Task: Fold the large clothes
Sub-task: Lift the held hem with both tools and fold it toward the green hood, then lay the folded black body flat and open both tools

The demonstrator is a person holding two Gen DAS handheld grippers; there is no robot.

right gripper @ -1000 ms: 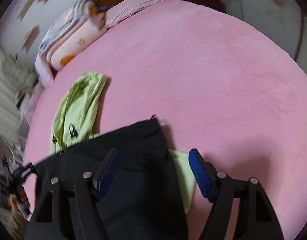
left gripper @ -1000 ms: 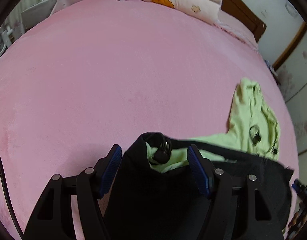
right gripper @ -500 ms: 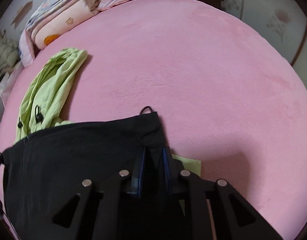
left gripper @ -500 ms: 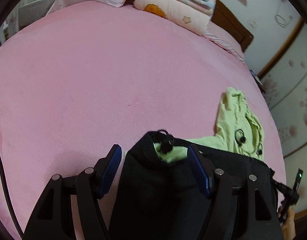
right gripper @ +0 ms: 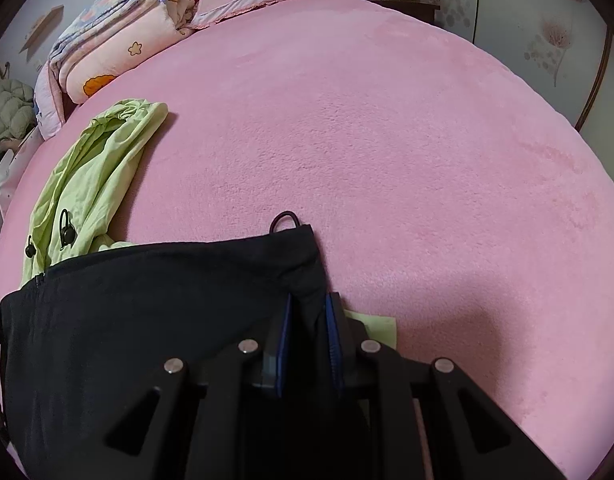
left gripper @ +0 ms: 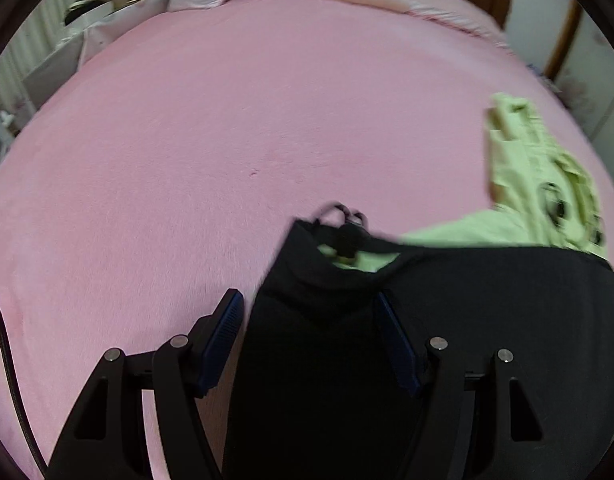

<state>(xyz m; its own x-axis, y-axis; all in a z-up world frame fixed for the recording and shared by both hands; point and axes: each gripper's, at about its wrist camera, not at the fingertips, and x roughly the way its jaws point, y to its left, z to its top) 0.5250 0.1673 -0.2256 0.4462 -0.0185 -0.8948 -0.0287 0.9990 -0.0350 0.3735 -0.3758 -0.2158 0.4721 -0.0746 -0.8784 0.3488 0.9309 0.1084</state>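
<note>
A black and light-green jacket lies on the pink bed. Its black part (left gripper: 487, 300) fills the lower right of the left wrist view, and its green hood (left gripper: 543, 184) lies beyond. My left gripper (left gripper: 309, 312) is open, its jaws on either side of the jacket's black corner with a cord loop (left gripper: 339, 212). In the right wrist view the black part (right gripper: 155, 320) spreads to the left and the green hood (right gripper: 95, 184) lies further left. My right gripper (right gripper: 309, 316) is shut on the black fabric near its right corner.
The pink bed (right gripper: 387, 140) stretches far ahead and to the right. Folded quilts and pillows (right gripper: 115, 52) are stacked at the headboard. A white box (left gripper: 87, 36) stands off the bed's far left edge.
My right gripper closed on the black fabric's right corner. The left gripper stayed open and shifted a little, the cloth between its jaws sliding slightly rightwards.
</note>
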